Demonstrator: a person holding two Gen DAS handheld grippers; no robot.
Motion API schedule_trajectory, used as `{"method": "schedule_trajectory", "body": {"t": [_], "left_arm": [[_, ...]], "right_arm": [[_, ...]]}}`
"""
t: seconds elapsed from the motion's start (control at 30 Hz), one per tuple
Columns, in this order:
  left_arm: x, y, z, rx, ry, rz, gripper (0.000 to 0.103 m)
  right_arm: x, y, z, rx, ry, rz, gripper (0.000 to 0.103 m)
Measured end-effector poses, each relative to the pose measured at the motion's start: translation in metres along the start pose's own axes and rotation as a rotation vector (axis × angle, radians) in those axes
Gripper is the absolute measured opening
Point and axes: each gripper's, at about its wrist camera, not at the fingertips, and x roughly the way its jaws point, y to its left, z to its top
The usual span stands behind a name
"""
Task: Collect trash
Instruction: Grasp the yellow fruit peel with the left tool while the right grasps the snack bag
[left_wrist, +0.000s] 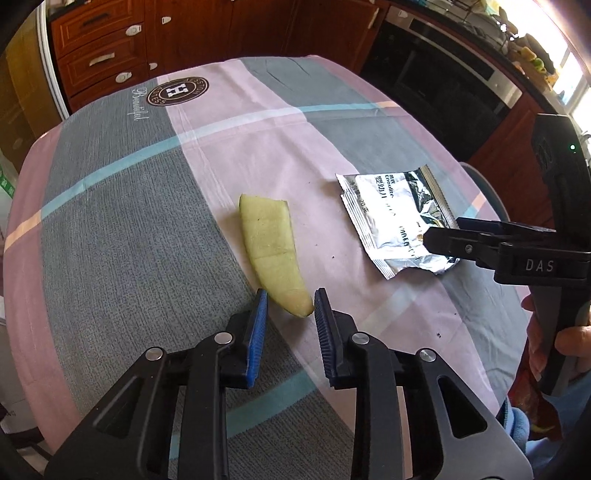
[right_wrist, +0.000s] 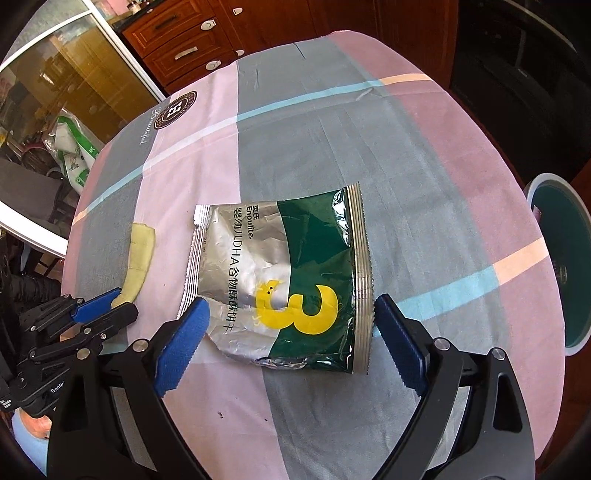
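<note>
Blue-padded fingers (left_wrist: 260, 325) of my left gripper (left_wrist: 288, 314) bracket the peel strip's (left_wrist: 267, 251) near tip on the checked worktop (left_wrist: 122, 206), pads not visibly pressing. Right gripper (right_wrist: 291, 321), spread wide, straddles the foil snack wrapper (right_wrist: 295, 266) without touching. Round bin (right_wrist: 561, 266) sits beyond the worktop's edge.

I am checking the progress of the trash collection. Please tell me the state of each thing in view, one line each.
Peel strip: lying flat on the tablecloth, near tip between the left gripper's pads, not lifted.
Foil packet: torn open, crumpled, lying flat.
Left gripper: narrowed around the peel tip, firm grip unclear.
Right gripper: open wide, straddling the packet.
Bin: open, beside the table.
</note>
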Motion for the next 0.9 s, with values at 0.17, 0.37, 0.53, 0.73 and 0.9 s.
{"method": "schedule_trajectory", "body": {"t": [0.17, 0.37, 0.53, 0.73, 0.9], "left_arm": [[0.005, -0.012, 0.003, 0.029, -0.016, 0.067, 0.047], [-0.003, -0.017, 0.0, 0.02, -0.07, 0.102, 0.014], [-0.009, -0.009, 0.002, -0.038, -0.084, 0.068, 0.012], [-0.009, -0.004, 0.0, -0.072, -0.087, 0.032, 0.012], [-0.012, 0.0, -0.001, -0.091, -0.09, 0.021, 0.012]], "right_arm": [[-0.002, -0.001, -0.004, -0.004, -0.003, 0.01, 0.087], [0.0, 0.006, -0.011, -0.049, -0.019, -0.026, 0.087], [0.008, 0.021, -0.015, -0.115, -0.026, -0.08, 0.095], [0.017, 0.038, -0.023, -0.226, -0.084, -0.174, 0.093], [0.008, 0.045, -0.022, -0.25, -0.11, -0.164, 0.032]]}}
